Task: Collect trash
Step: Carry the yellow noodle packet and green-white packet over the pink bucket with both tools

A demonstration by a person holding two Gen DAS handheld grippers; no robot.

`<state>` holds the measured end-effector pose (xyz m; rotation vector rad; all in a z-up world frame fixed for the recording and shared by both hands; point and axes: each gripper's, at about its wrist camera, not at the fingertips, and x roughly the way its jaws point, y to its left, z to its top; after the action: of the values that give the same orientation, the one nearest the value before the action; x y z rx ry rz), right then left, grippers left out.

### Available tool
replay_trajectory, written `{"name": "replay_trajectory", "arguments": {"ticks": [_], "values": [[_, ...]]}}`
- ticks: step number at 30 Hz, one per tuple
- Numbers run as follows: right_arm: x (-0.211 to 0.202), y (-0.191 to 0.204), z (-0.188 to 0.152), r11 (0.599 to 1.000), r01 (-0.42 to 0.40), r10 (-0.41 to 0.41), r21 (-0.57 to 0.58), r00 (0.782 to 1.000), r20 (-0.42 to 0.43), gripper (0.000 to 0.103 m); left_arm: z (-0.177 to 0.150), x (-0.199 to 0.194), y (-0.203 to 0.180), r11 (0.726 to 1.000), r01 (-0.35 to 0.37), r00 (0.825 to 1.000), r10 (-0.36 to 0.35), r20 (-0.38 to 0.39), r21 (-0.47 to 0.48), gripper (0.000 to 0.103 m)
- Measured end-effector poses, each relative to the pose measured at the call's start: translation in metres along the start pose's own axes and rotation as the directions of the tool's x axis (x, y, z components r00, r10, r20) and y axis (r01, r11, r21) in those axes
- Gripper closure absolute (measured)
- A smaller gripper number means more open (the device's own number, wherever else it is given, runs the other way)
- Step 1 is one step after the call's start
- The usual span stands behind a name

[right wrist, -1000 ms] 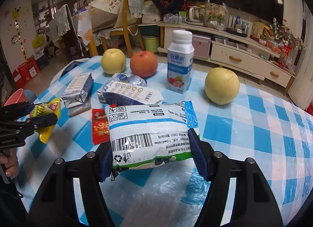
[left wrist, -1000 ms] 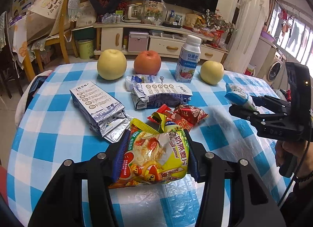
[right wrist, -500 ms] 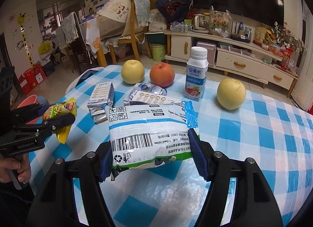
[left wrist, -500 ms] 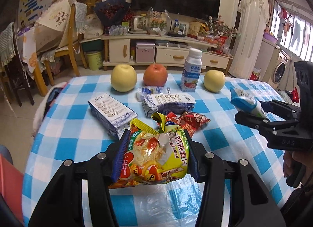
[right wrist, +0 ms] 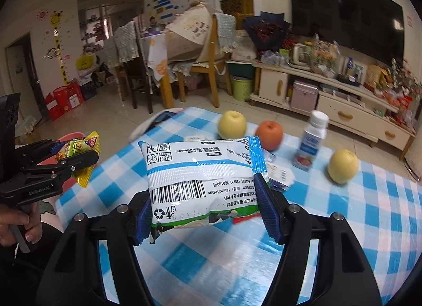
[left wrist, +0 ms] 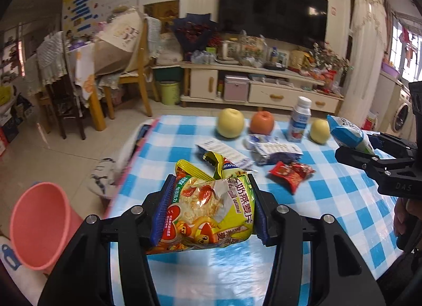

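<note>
My left gripper (left wrist: 209,208) is shut on a yellow oatmeal snack bag (left wrist: 211,213), held above the table's left front edge. My right gripper (right wrist: 205,200) is shut on a white and blue packet (right wrist: 200,171) above the checked tablecloth (right wrist: 369,226). A pink bin (left wrist: 39,226) stands on the floor left of the table. A red wrapper (left wrist: 291,172) and silver-blue wrappers (left wrist: 274,151) lie on the cloth. The left gripper with its bag also shows in the right wrist view (right wrist: 76,155), and the right gripper with its packet in the left wrist view (left wrist: 353,142).
Two yellow apples (left wrist: 230,122) (left wrist: 319,130), an orange-red fruit (left wrist: 261,122) and a small milk bottle (left wrist: 299,118) stand along the table's far side. Chairs (left wrist: 126,73) and a TV cabinet (left wrist: 263,86) stand beyond the table.
Both grippers have risen and swung left with their packets. The pink bin has come into the left wrist view.
</note>
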<state>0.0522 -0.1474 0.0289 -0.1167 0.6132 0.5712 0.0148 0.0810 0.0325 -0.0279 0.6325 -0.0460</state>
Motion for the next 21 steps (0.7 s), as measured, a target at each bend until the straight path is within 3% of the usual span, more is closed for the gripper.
{"name": "replay_trajectory", "arguments": {"ticks": [9, 21], "values": [[0.034, 0.099, 0.034, 0.984, -0.146, 0.146, -0.102, 0.989, -0.008, 0.035, -0.013, -0.041, 0.088, 0.986, -0.139, 0.99, 0.14, 0.005, -0.091, 0.049], [0.098, 0.252, 0.089, 0.914, -0.346, 0.345, -0.212, 0.938, -0.046, 0.035, -0.02, -0.085, 0.215, 0.926, -0.315, 0.946, 0.324, 0.009, -0.206, 0.05]]}}
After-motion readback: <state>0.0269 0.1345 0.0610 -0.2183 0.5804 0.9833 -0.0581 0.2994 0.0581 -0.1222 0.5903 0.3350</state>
